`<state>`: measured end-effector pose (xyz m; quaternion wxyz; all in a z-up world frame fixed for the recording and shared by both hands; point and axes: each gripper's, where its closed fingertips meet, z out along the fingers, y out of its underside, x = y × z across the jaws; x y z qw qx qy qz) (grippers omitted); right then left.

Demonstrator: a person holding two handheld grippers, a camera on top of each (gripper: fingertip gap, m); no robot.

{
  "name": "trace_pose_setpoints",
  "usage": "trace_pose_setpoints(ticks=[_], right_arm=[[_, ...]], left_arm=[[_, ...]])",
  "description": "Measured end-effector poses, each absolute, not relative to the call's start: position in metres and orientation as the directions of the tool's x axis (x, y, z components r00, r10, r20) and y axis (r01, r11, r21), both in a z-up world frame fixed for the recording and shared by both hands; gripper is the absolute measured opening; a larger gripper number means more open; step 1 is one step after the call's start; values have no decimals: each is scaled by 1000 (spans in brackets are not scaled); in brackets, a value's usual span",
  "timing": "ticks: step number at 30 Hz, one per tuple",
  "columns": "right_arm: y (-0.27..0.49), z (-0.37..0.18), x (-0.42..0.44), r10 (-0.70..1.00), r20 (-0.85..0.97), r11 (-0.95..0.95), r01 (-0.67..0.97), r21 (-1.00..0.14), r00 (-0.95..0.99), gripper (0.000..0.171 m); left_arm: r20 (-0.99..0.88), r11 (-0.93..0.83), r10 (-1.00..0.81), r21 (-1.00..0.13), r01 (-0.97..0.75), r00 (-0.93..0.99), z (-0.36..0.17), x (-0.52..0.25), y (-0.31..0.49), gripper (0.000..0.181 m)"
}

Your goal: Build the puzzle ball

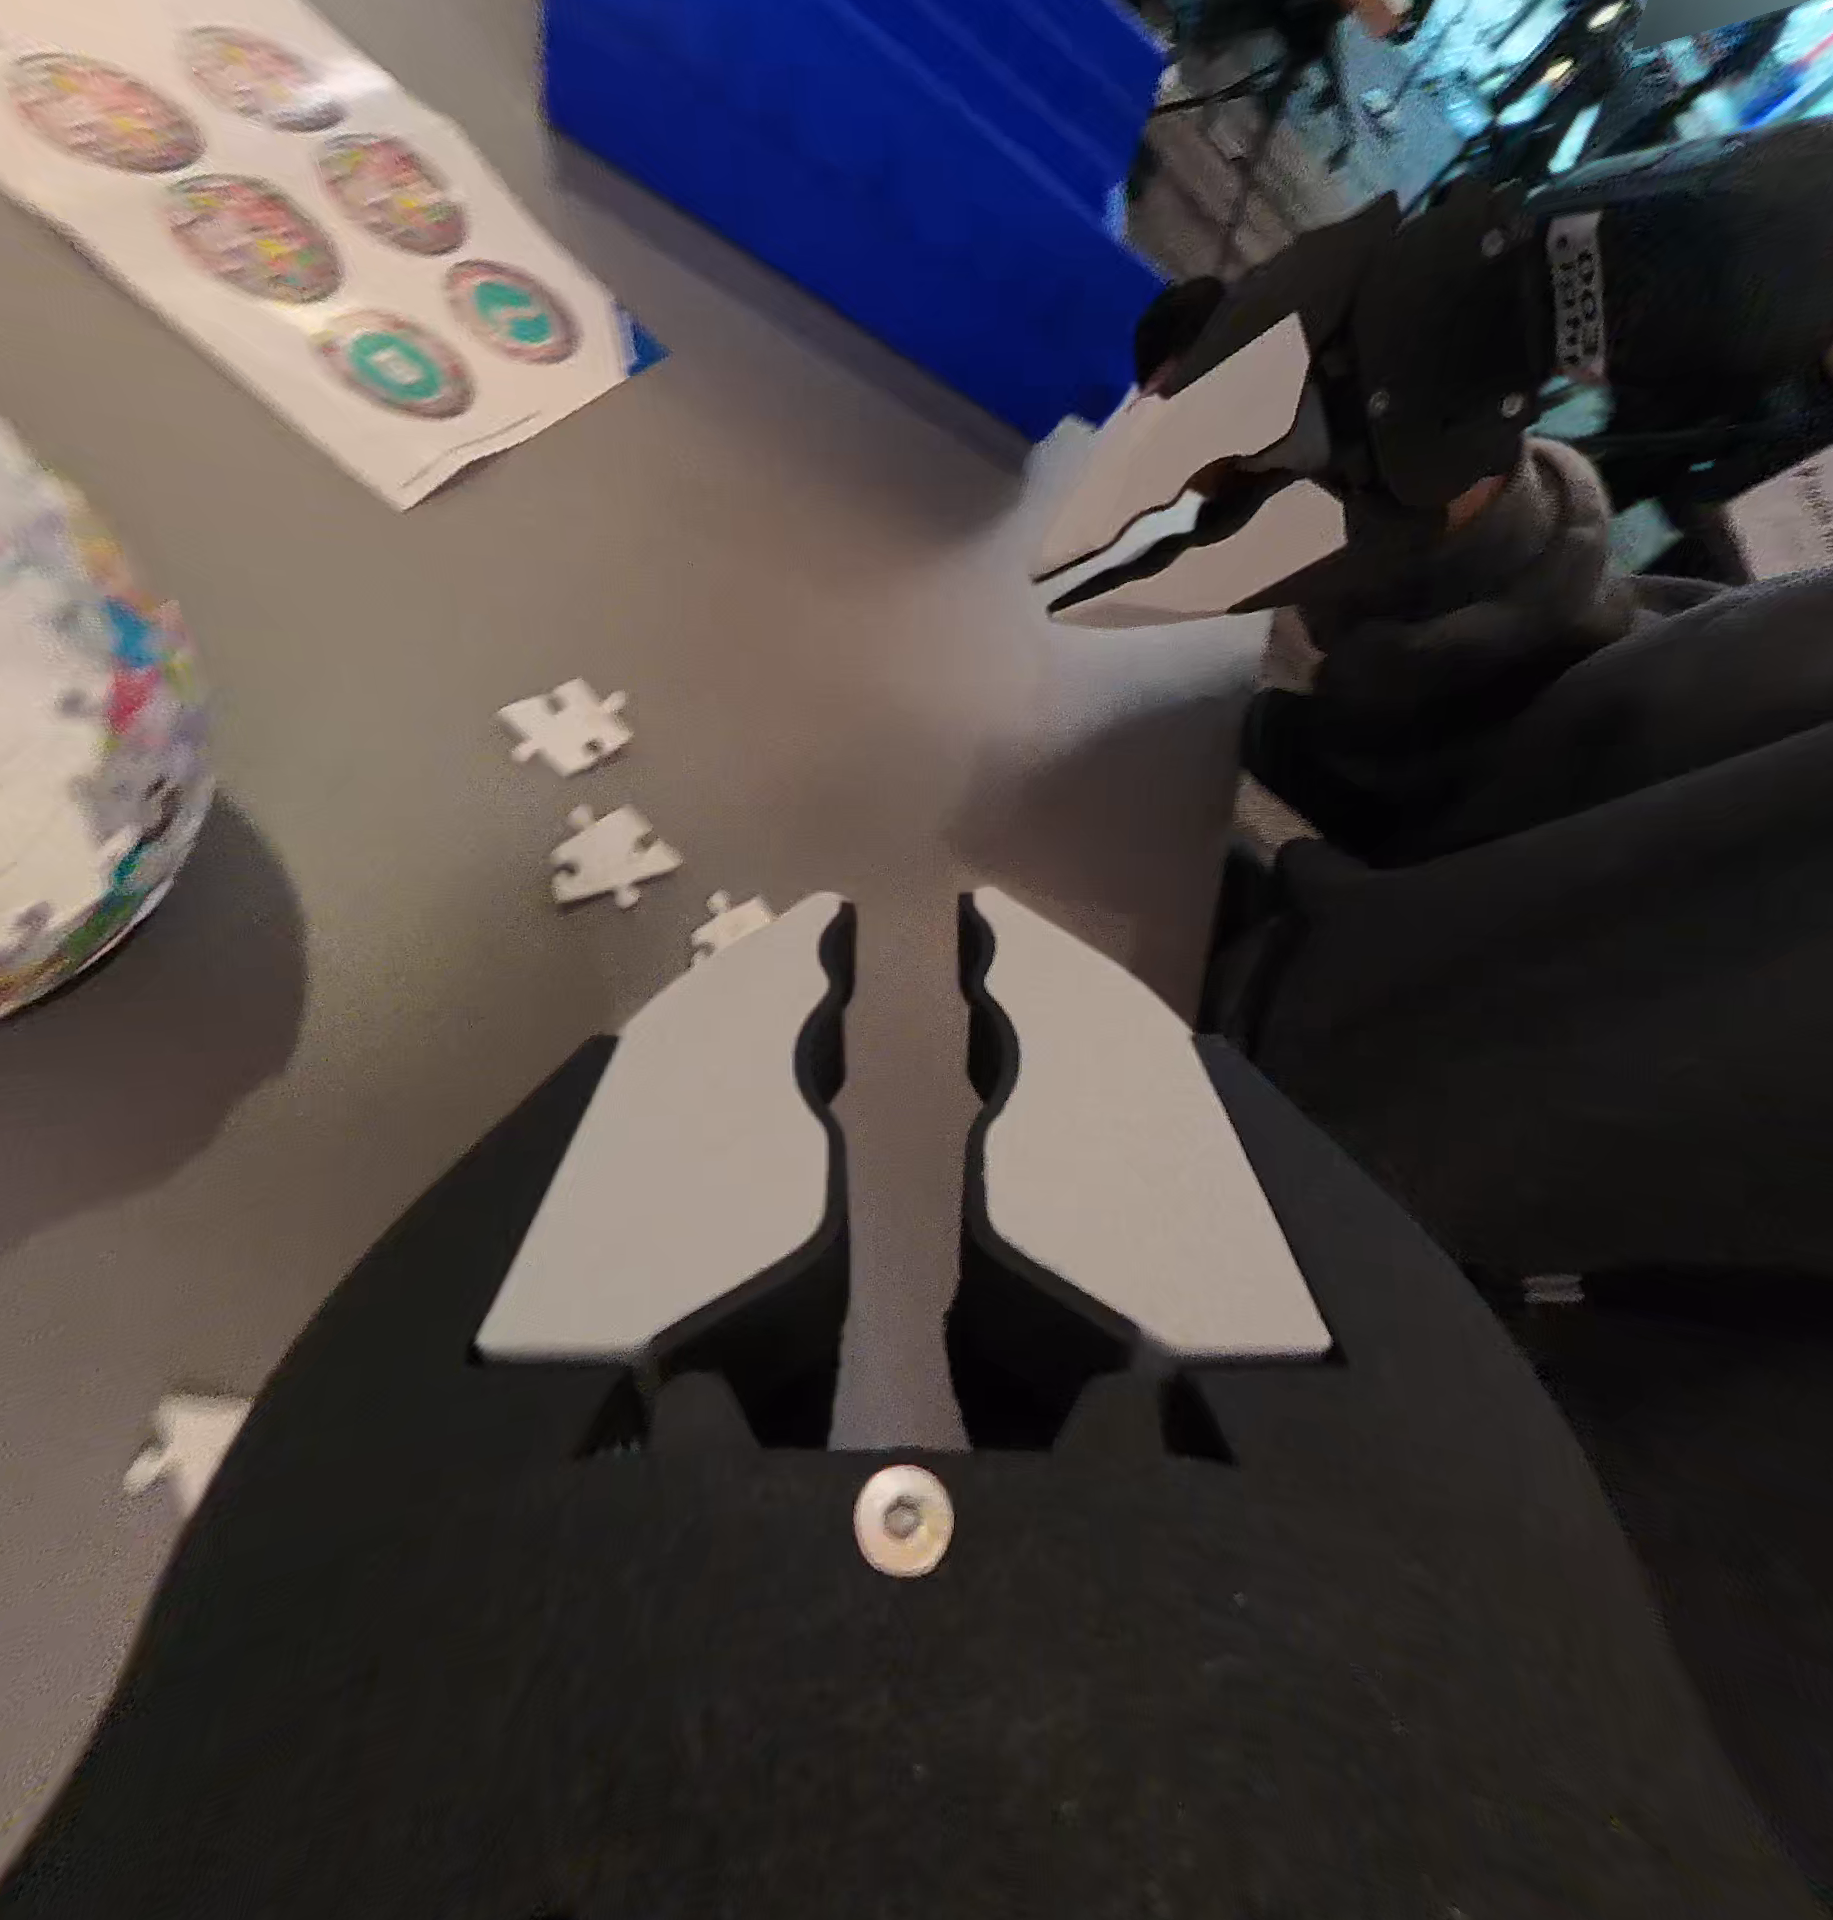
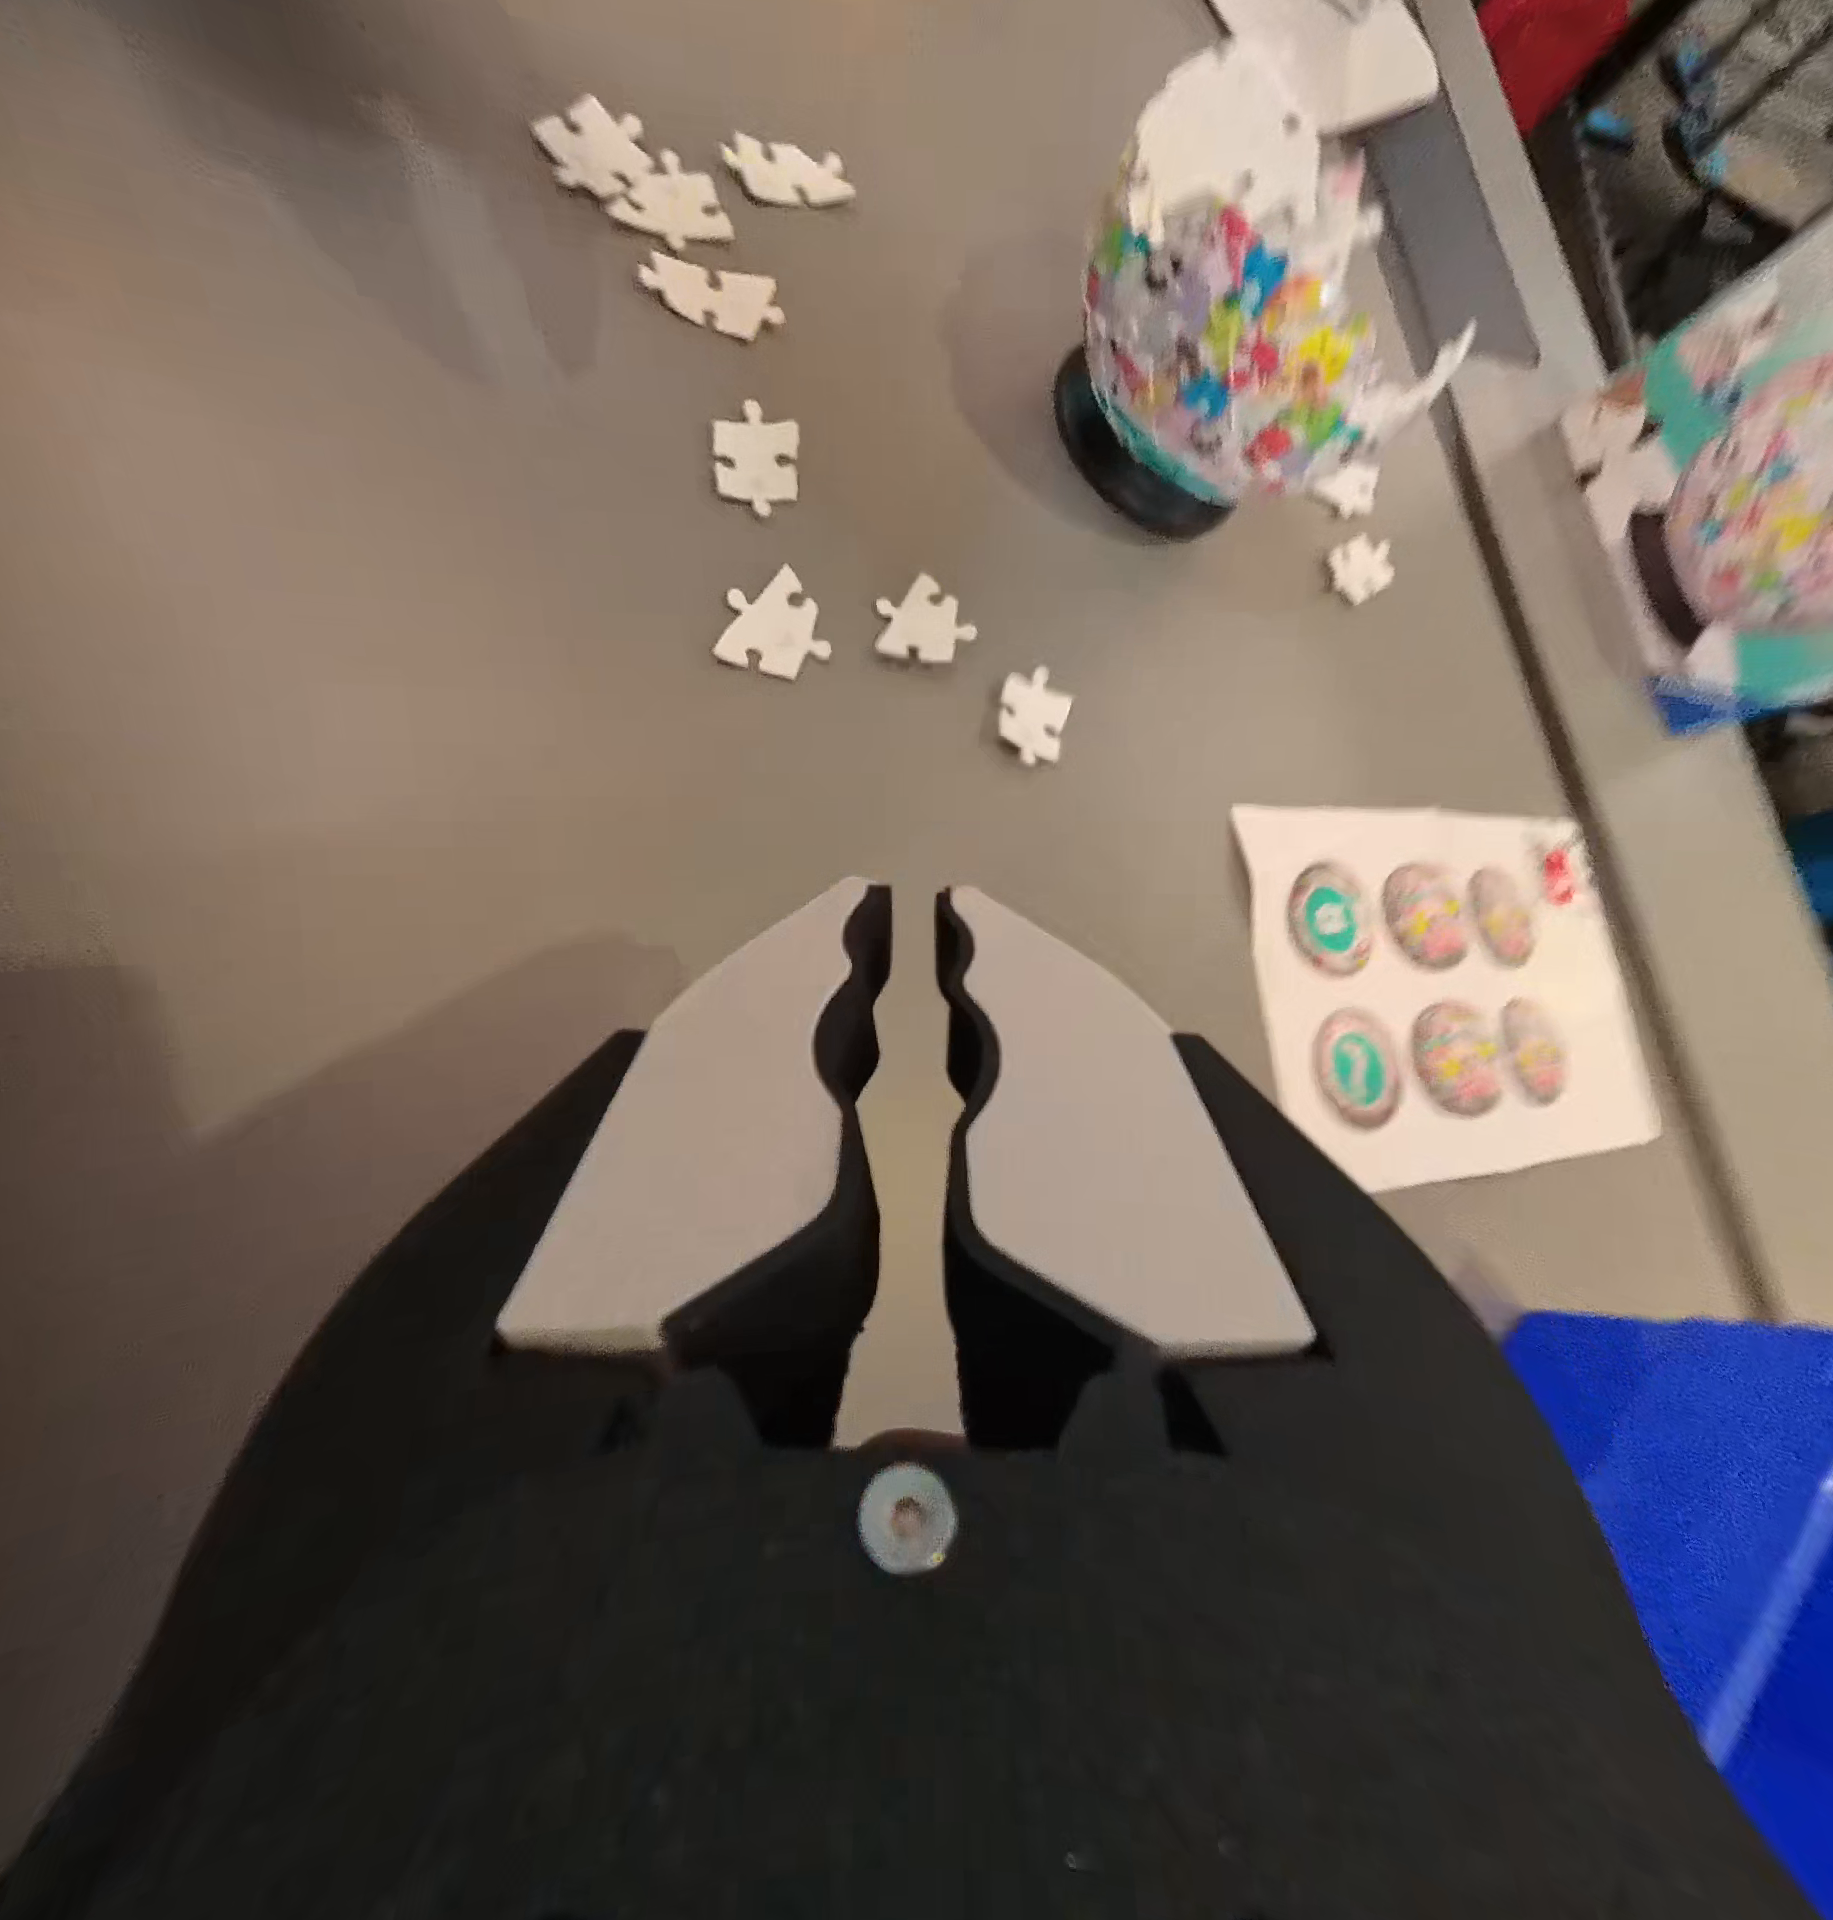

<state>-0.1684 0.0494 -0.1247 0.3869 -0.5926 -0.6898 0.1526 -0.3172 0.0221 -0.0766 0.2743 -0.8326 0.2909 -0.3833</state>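
The partly built puzzle ball [image 2: 1224, 312] is colourful below and open and white at the top, and it stands on a dark ring stand [image 2: 1130, 473] at the far right of the grey table. It also shows at the left edge of the left wrist view [image 1: 60, 727]. Several white loose pieces [image 2: 756, 457] lie face down left of the ball. Some also lie just ahead of my left gripper [image 1: 611, 857]. My left gripper [image 1: 904, 909] is open and empty above the table. My right gripper [image 2: 912, 899] is empty, its jaws a narrow gap apart; it also shows in the left wrist view [image 1: 1120, 566].
A white instruction sheet [image 2: 1431, 997] with round pictures lies near the table's right edge and also shows in the left wrist view [image 1: 268, 229]. A blue bin [image 1: 839, 177] stands beyond it, and also shows in the right wrist view [image 2: 1722, 1558]. The puzzle's box [image 2: 1764, 499] is off the table's edge. A dark sleeve [image 1: 1566, 987] is at the right. About 15 centimetres separates my left fingertips from my right.
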Motion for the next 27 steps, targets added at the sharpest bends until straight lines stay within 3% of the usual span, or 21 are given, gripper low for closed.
trace_pose_setpoints(ticks=[4,6,11,16,19,22,26,27], right_arm=[[54,-152,-188,985,157,78,628,-775,72,21],[66,-159,-209,990,128,69,619,-782,51,37],[105,-176,-250,989,135,139,652,-746,-56,35],[125,-201,-266,976,126,217,712,-668,-179,51],[128,-212,-270,975,100,217,737,-640,-200,49],[126,-220,-262,980,61,184,751,-634,-189,30],[124,-219,-236,992,66,126,767,-629,-109,26],[119,-215,-229,993,67,115,759,-641,-94,12]], left_arm=[[402,-712,-663,-599,-366,631,-116,-327,14,32],[400,-728,-648,-573,-375,648,-140,-314,17,32],[344,-743,-621,-544,-389,704,-181,-295,43,33],[383,-765,-595,-538,-353,707,-190,-281,61,40],[380,-770,-594,-526,-362,709,-199,-277,70,41],[375,-768,-607,-504,-395,701,-207,-272,74,41],[370,-754,-628,-505,-419,684,-209,-264,82,35],[377,-753,-634,-501,-427,676,-209,-261,83,35]])
